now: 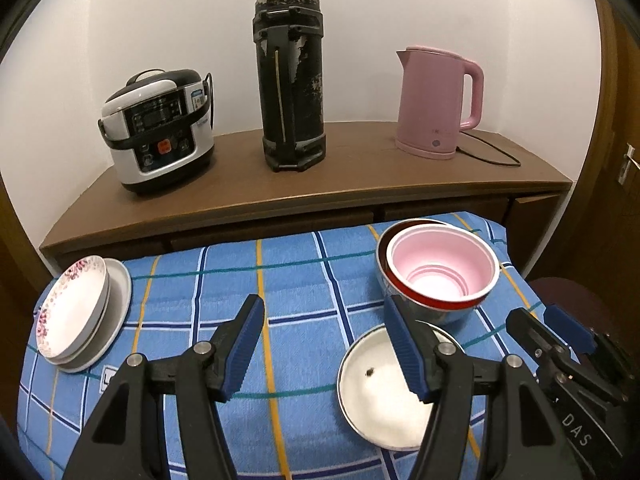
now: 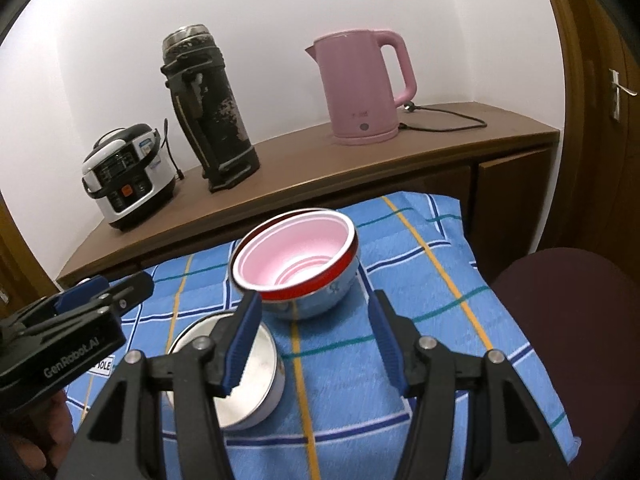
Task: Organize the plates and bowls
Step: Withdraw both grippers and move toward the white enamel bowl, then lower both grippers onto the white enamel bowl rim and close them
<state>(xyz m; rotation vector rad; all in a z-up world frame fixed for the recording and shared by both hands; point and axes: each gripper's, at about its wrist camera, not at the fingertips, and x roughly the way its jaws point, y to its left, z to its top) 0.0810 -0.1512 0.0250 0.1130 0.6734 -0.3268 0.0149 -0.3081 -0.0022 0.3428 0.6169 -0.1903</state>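
The blue checked cloth is laid as the work surface below the counter. Nested bowls are gathered at its far right, stacked plates at its left, one white plate unsorted. Both left gripper and right gripper fingers are held apart, empty.

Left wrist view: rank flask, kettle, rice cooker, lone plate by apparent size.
1. Flask, tallest by far.
2. Lone plate and rice cooker cover similar areas; the plate is much nearer the camera and partly hidden by a claw finger, so no ranking.
4. Kettle, slightly smaller.
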